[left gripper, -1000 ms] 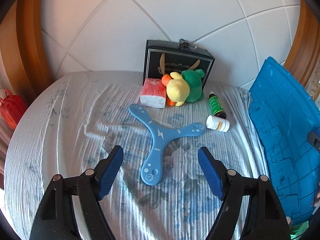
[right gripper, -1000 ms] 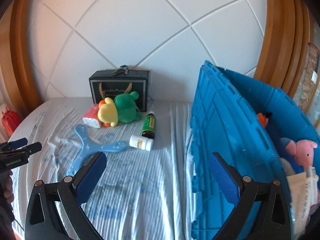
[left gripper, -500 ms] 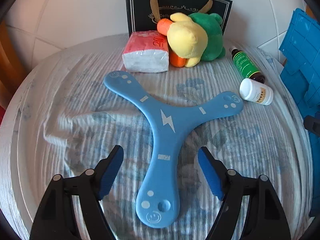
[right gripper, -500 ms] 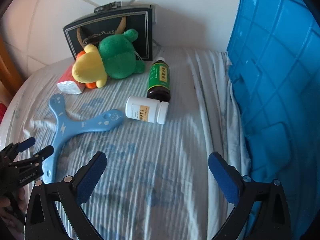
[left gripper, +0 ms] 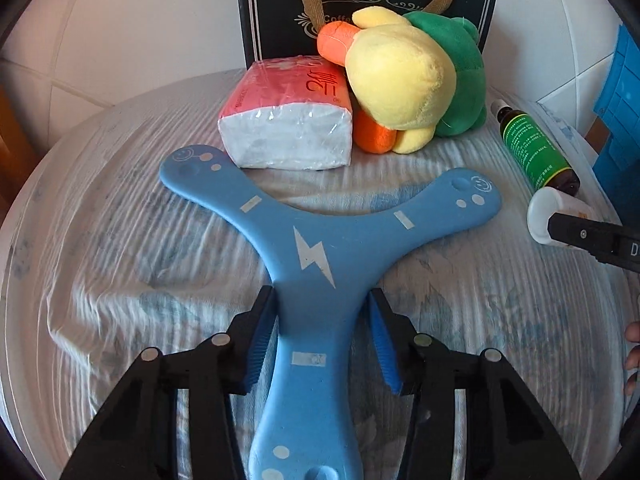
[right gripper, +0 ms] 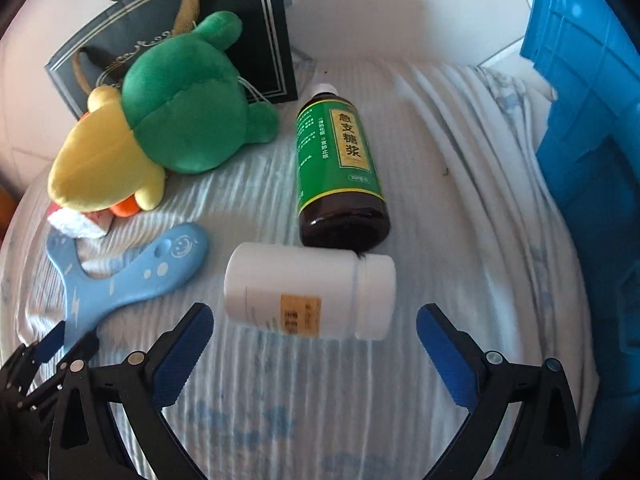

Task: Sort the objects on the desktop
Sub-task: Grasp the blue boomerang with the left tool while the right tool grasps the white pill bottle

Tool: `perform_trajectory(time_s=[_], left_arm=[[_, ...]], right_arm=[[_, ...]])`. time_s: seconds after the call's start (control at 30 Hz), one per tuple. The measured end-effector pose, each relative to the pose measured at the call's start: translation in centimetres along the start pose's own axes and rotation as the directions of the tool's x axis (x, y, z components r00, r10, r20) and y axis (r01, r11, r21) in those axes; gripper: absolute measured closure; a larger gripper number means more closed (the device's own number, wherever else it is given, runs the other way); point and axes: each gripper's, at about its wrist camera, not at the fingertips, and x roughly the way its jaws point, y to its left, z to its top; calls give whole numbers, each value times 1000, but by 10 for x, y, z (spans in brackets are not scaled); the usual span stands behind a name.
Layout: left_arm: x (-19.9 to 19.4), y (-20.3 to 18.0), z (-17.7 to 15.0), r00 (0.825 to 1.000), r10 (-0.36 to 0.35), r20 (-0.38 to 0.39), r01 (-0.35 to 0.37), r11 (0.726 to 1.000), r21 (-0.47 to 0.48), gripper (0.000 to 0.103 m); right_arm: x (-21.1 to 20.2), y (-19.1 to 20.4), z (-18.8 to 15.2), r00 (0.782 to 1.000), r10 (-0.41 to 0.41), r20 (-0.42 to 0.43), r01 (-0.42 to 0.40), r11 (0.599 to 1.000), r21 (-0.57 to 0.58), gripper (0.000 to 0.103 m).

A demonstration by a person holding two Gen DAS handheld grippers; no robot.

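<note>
Although the sort is under way, most of the desktop items remain on the striped cloth (left gripper: pixel 120 264) and nothing here shows one being carried yet. Your left gripper (left gripper: pixel 322 340) straddles the near arm of the blue boomerang (left gripper: pixel 316 256), which lies flat on the cloth. The blue pads sit close on either side of that arm, the left one apparently touching and the right one near the edge. I cannot tell whether they are clamped, so treat the grasp as unconfirmed.

Your right gripper (right gripper: pixel 316 354) is spread wide and holds nothing. The white pill bottle (right gripper: pixel 310 290) lies on its side just ahead of the fingertips, between their lines but not yet inside them. The green-labelled syrup bottle (right gripper: pixel 340 172) lies beyond it, its base touching or almost touching the white one.

Outstanding items: the boomerang, both bottles, the tissue pack (left gripper: pixel 288 128), the yellow and green plush toy (left gripper: pixel 404 84) resting against the dark gift box (left gripper: pixel 280 12). The blue crate (right gripper: pixel 592 140) stands at the right edge of the cloth; its contents are not visible from either camera.

Assessment: early stage. By my judgement the step in hand is two pickups, neither completed.
</note>
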Motion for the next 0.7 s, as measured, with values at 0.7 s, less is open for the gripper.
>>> perform_trajectory(time_s=[0.7], left_arm=[[-67, 5, -12, 992, 29, 121, -27, 999, -21, 57]], right_arm=[[-29, 10, -22, 996, 24, 86, -20, 999, -48, 21]])
